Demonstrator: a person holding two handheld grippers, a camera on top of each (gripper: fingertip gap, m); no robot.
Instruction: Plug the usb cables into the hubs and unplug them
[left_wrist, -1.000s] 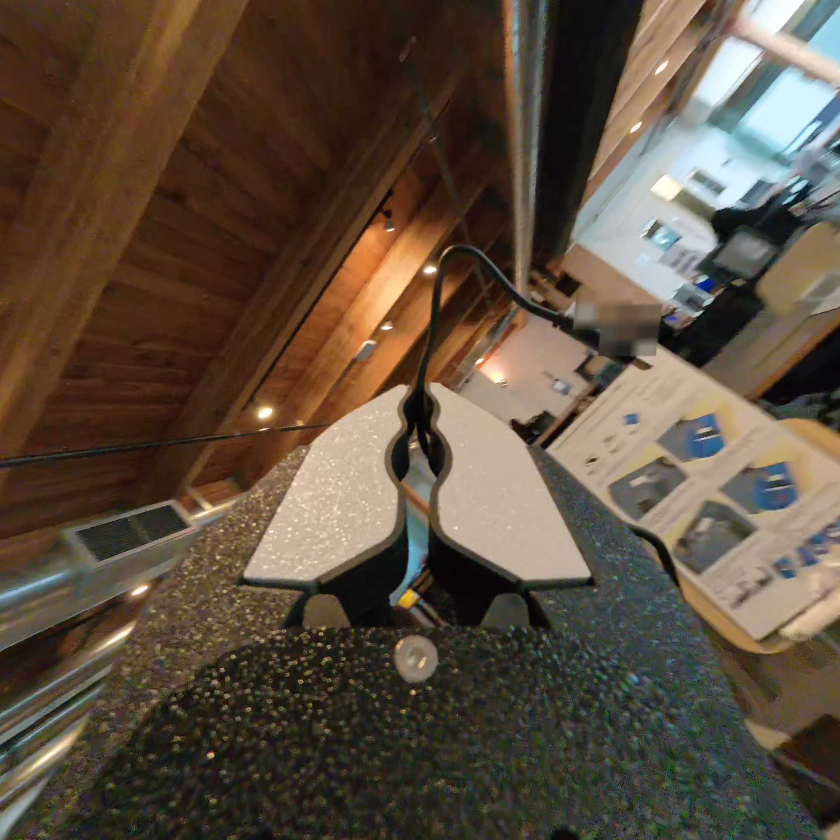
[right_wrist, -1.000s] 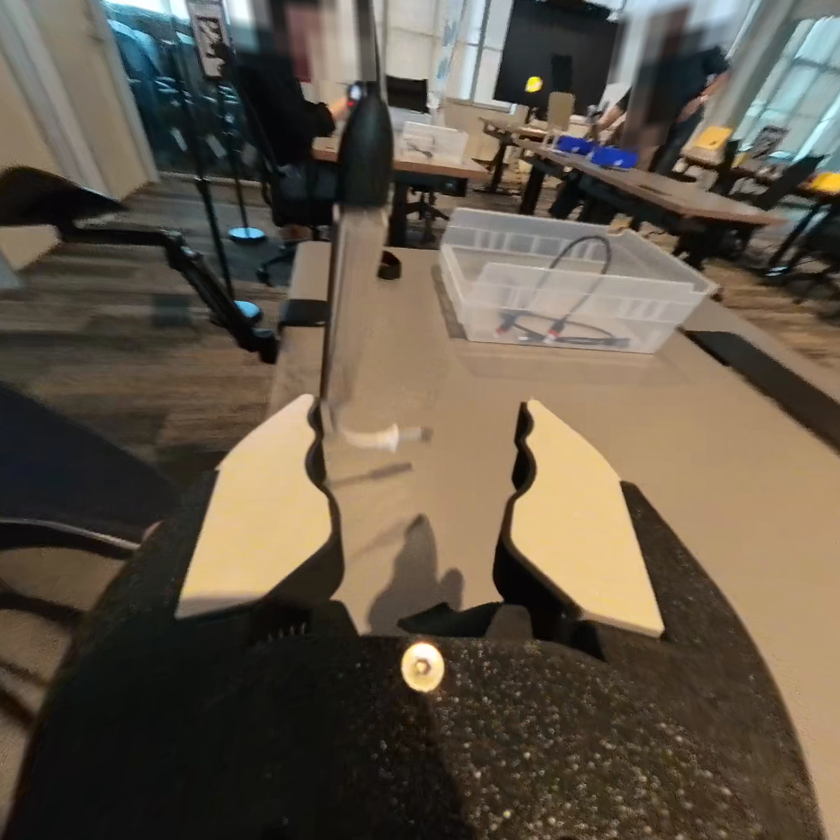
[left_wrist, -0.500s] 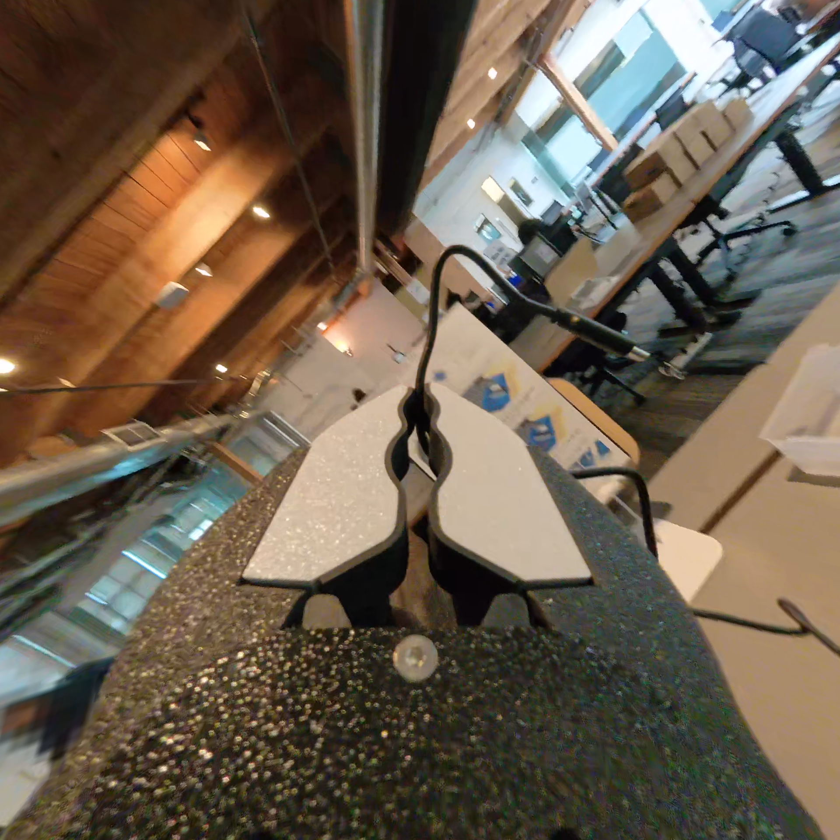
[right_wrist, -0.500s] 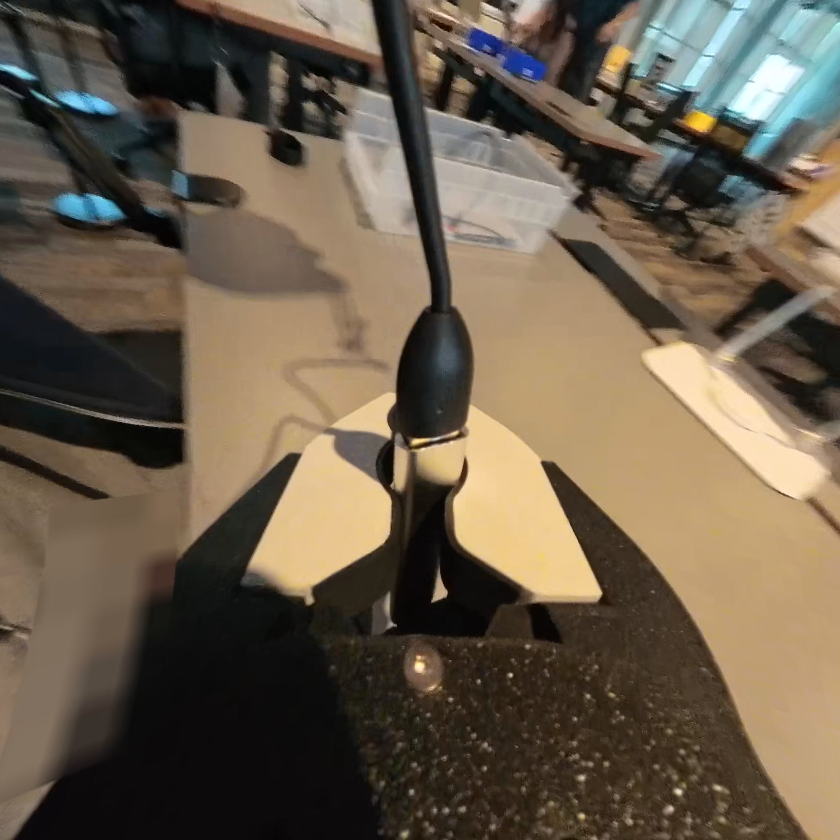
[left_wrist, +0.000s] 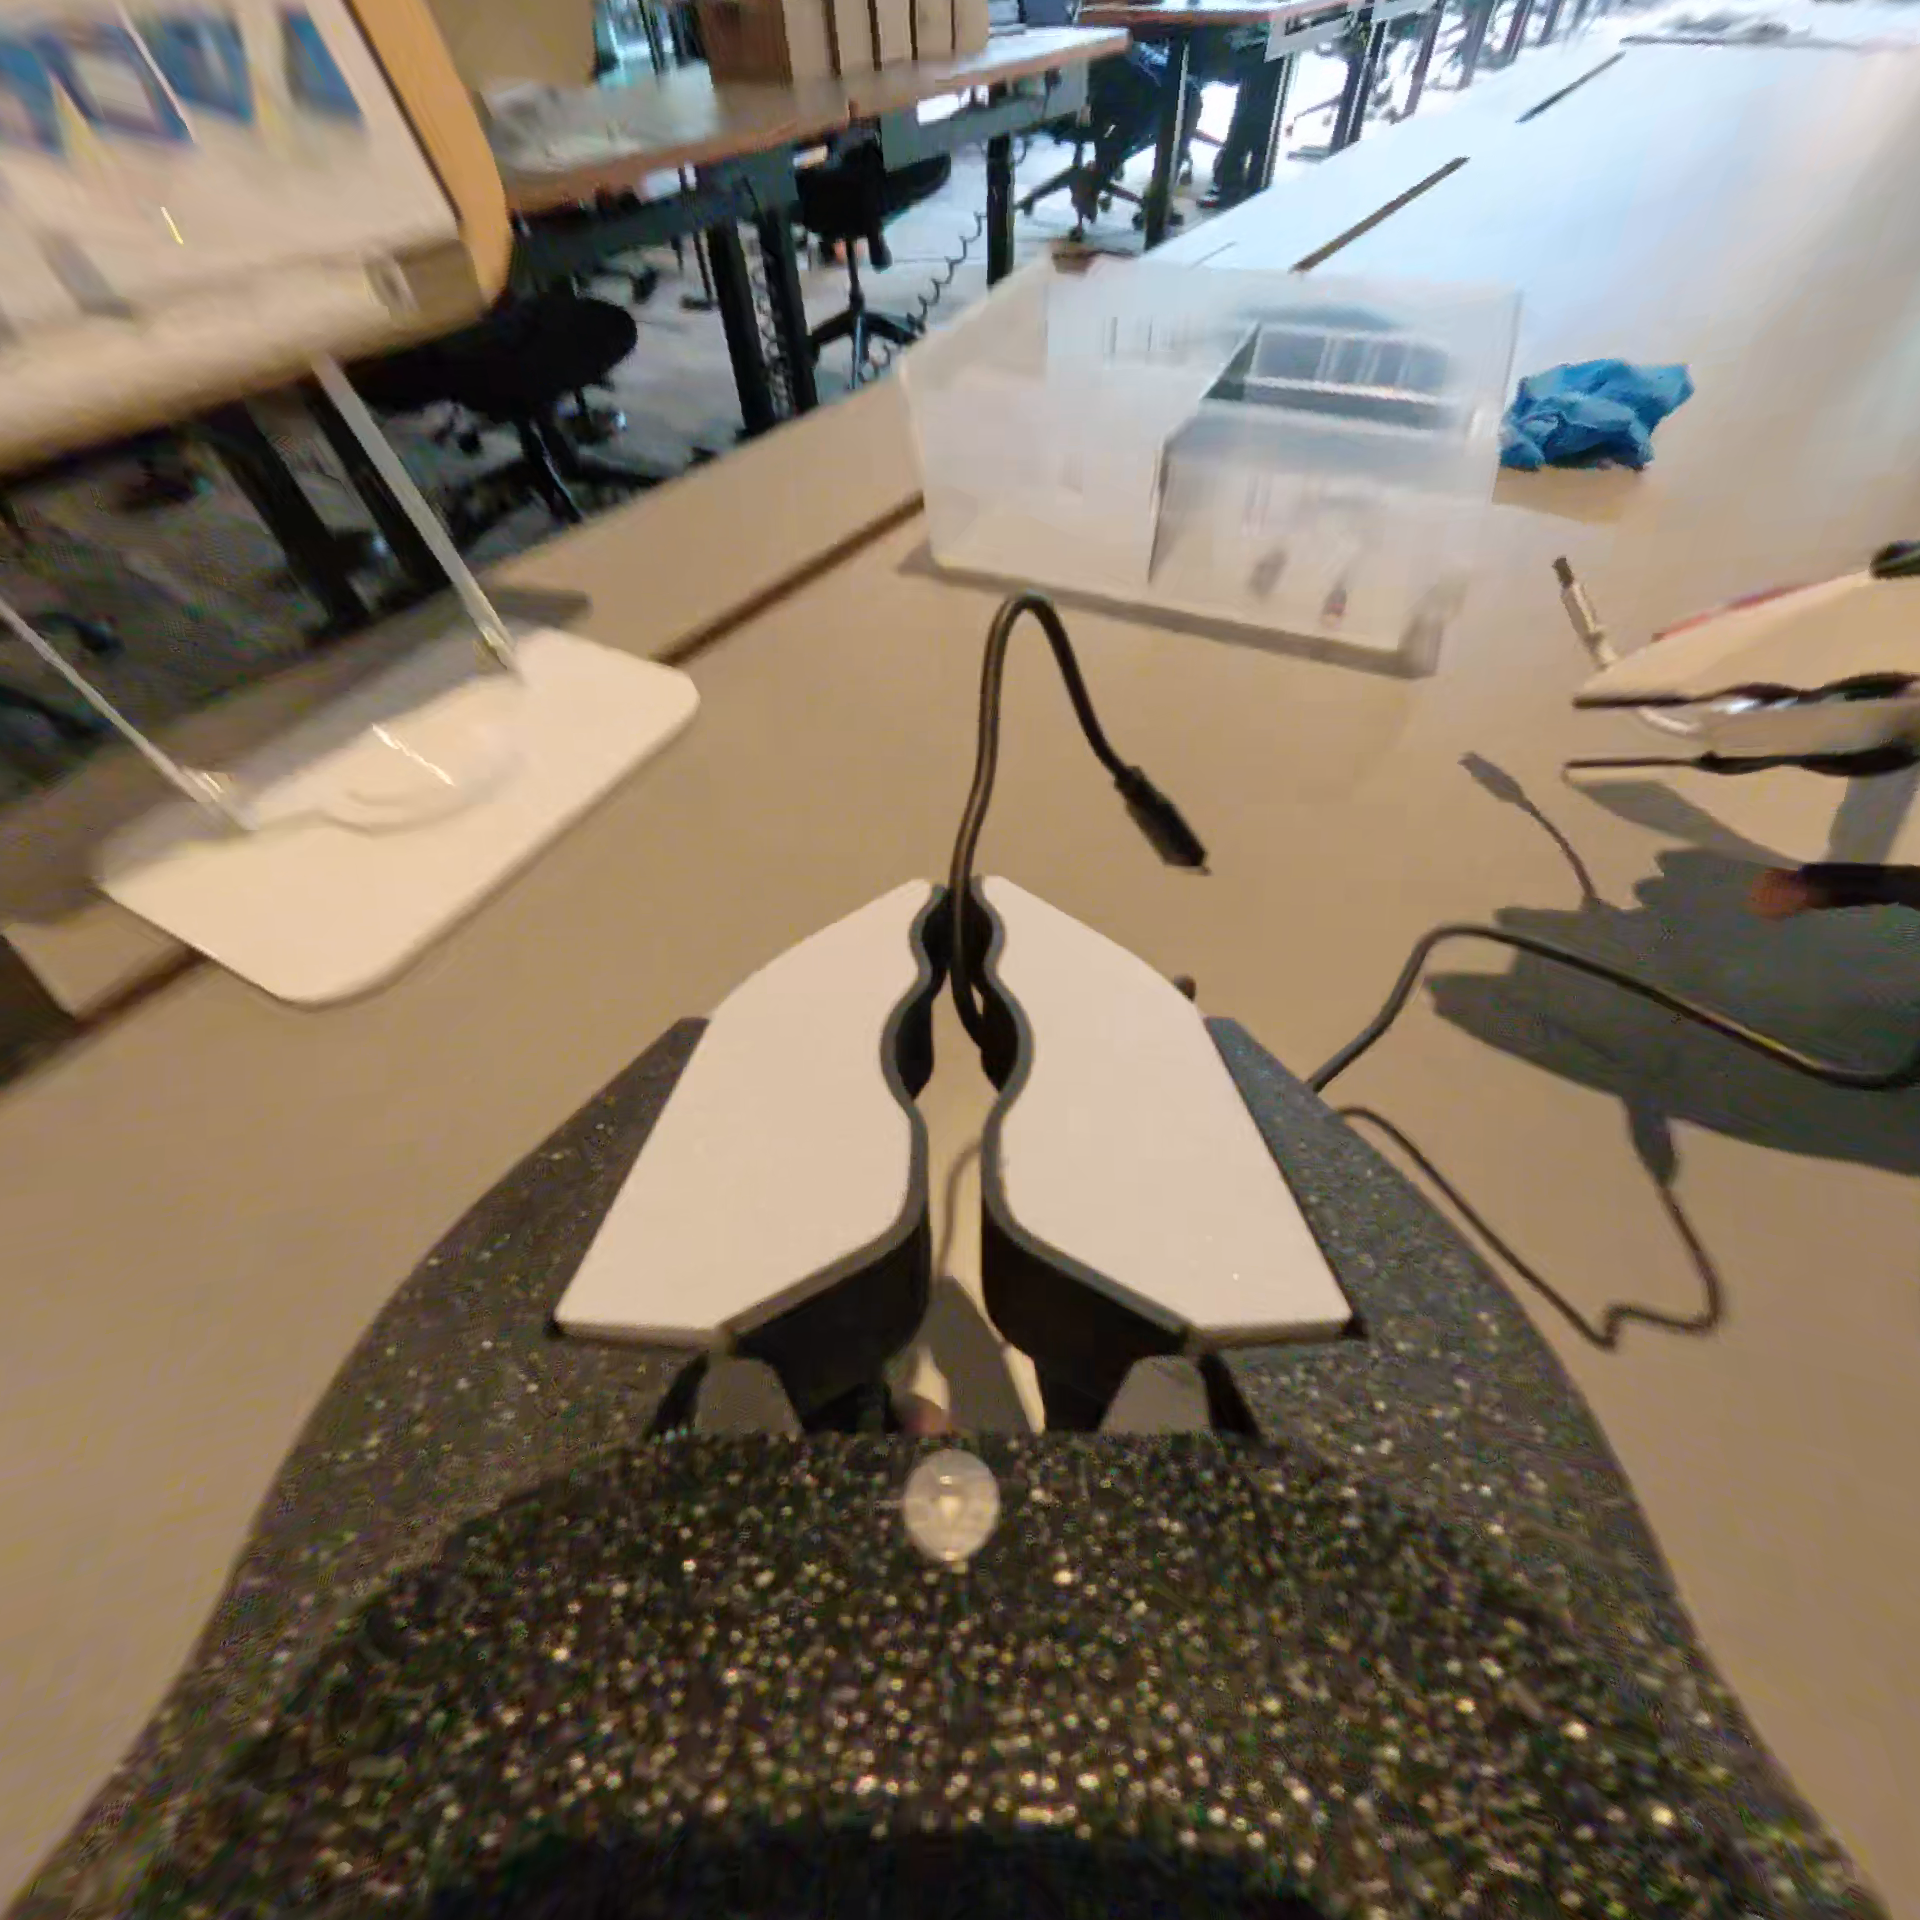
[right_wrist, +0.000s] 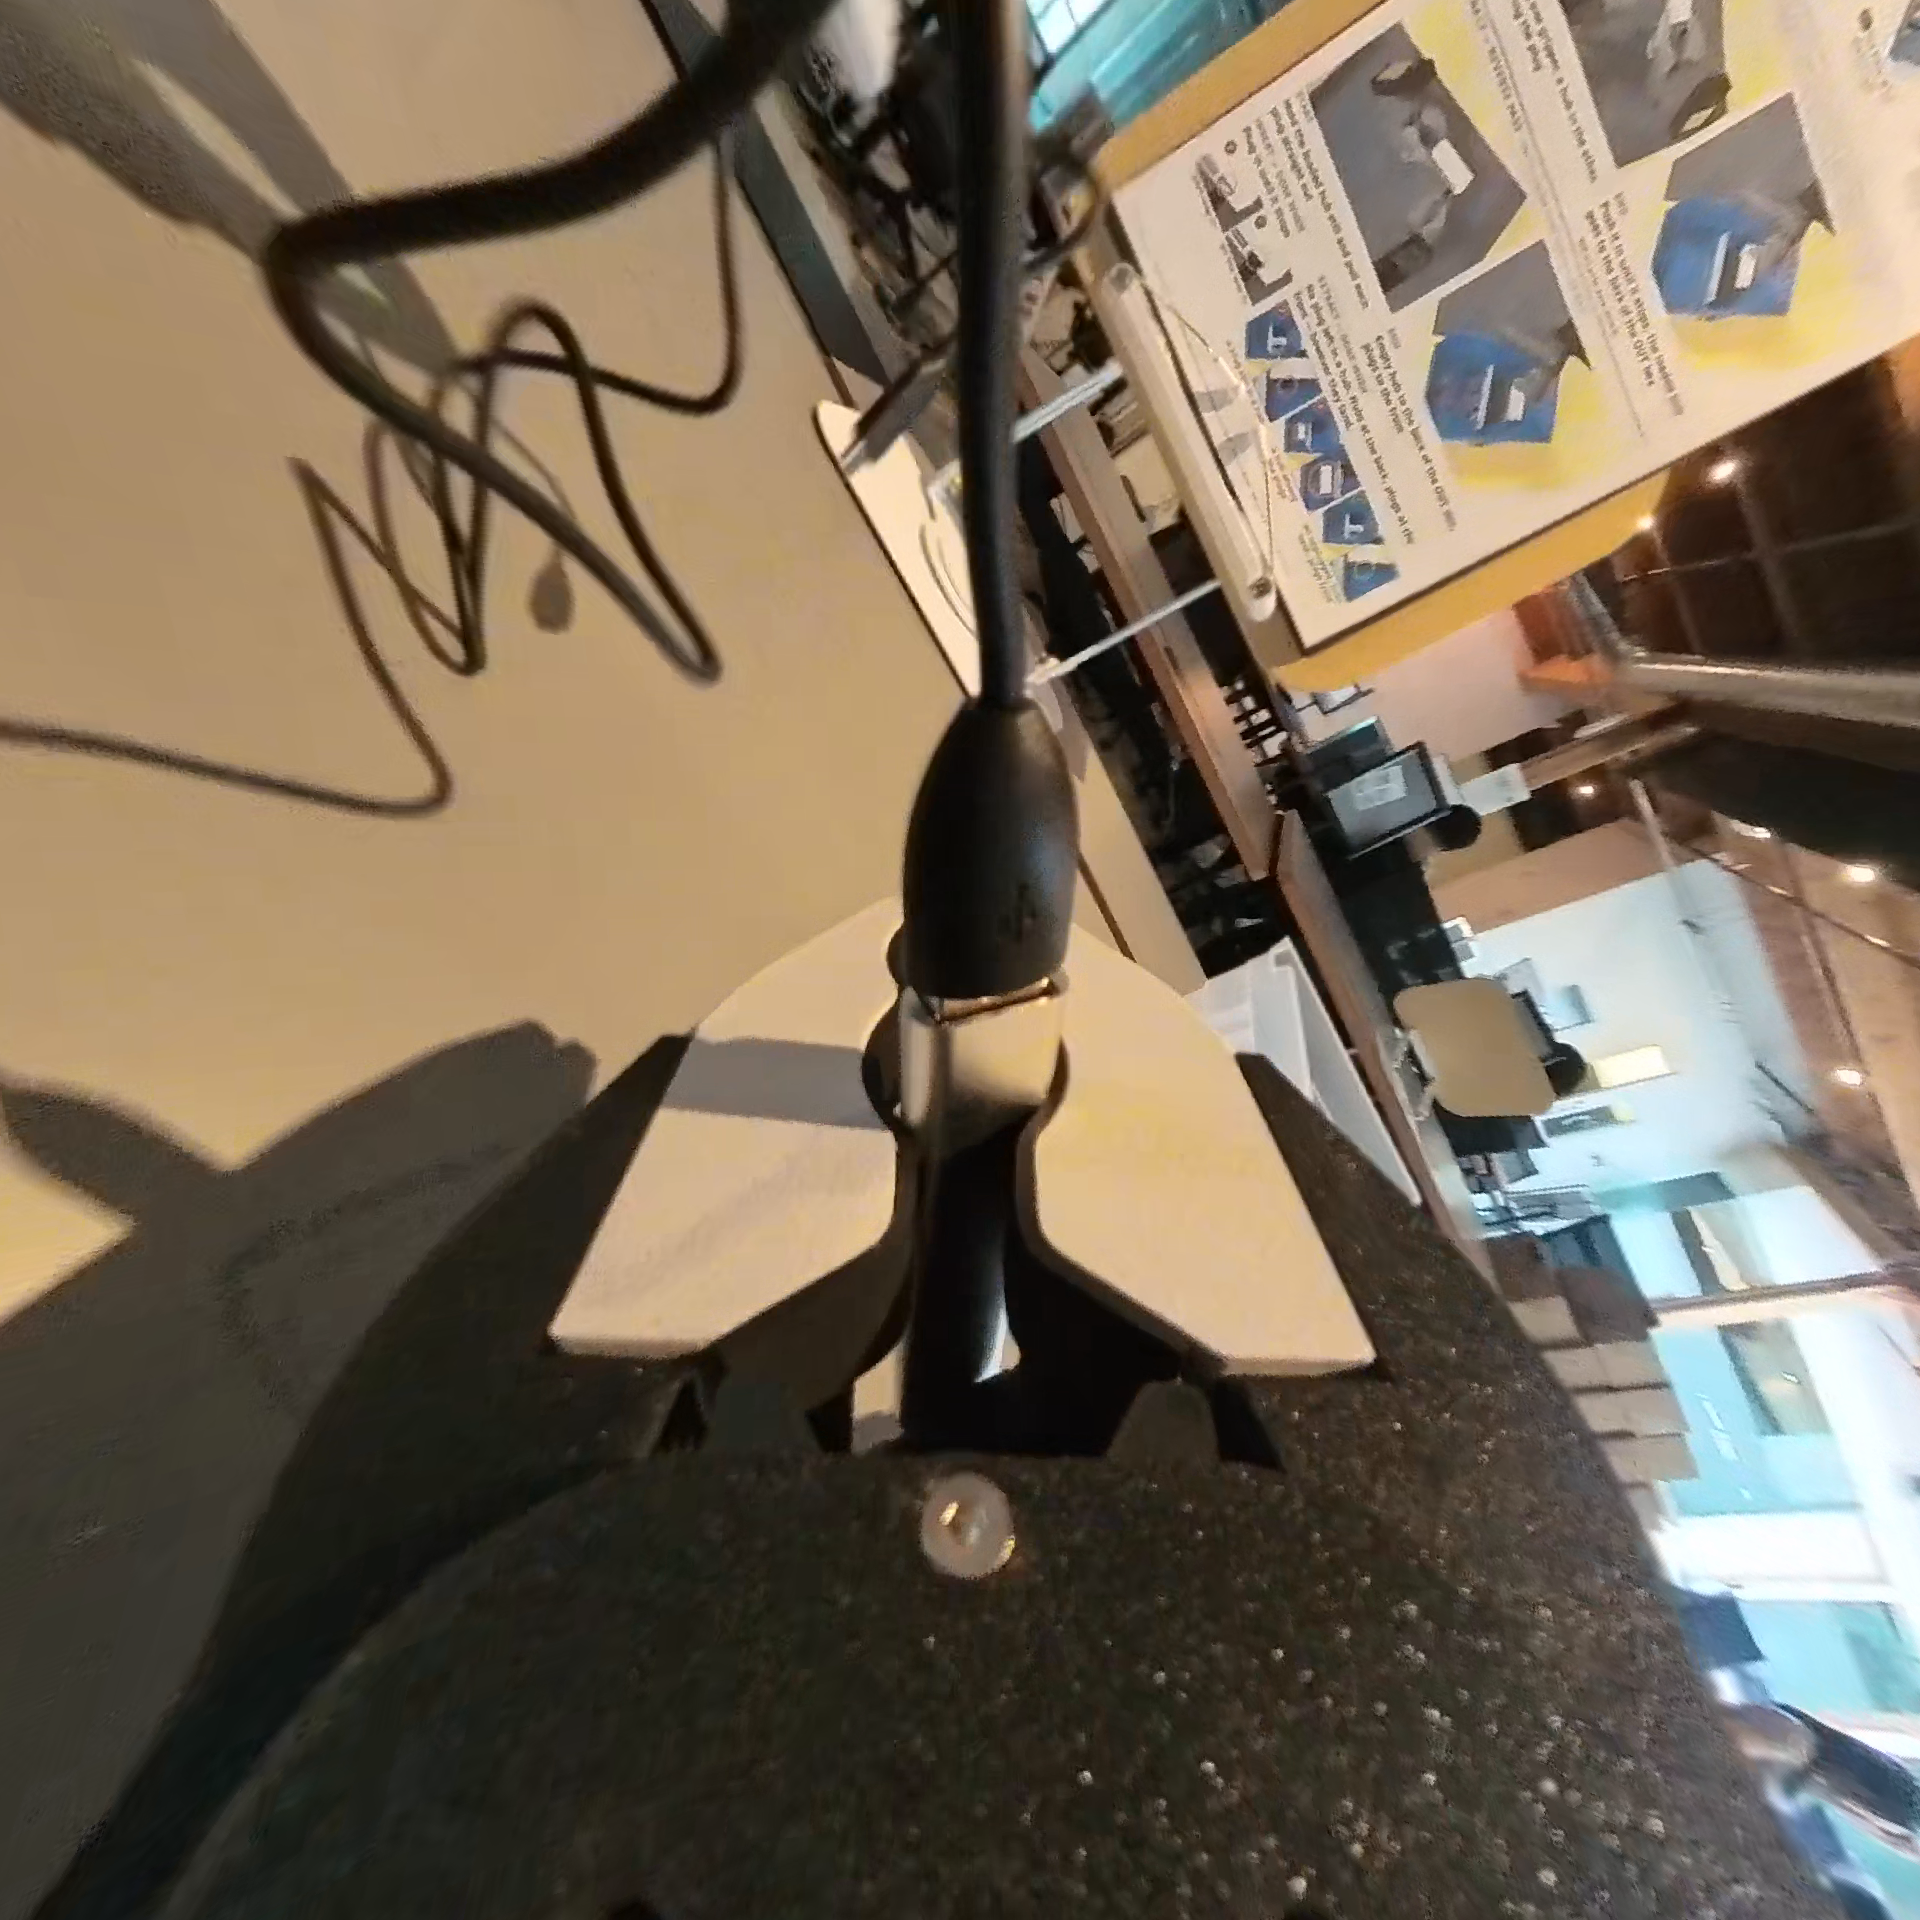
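A long beige table runs toward wood-topped desks on dark legs, with black office chairs on the grey floor between them. A white stand base carries an instruction board — wood-backed, printed with pictures. Farther off: bright windows, small ceiling spotlights and warm light on pale walls.

Warm indoor light, hard shadows, motion-blurred edges.

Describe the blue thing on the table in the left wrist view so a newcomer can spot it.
Start at the clear plastic bin at the far side of the tan table. Just right of it lies a crumpled blue item, possibly gloves or cloth. It is the only bright blue, soft-looking thing on the tabletop; the rest is black cable or clear plastic.
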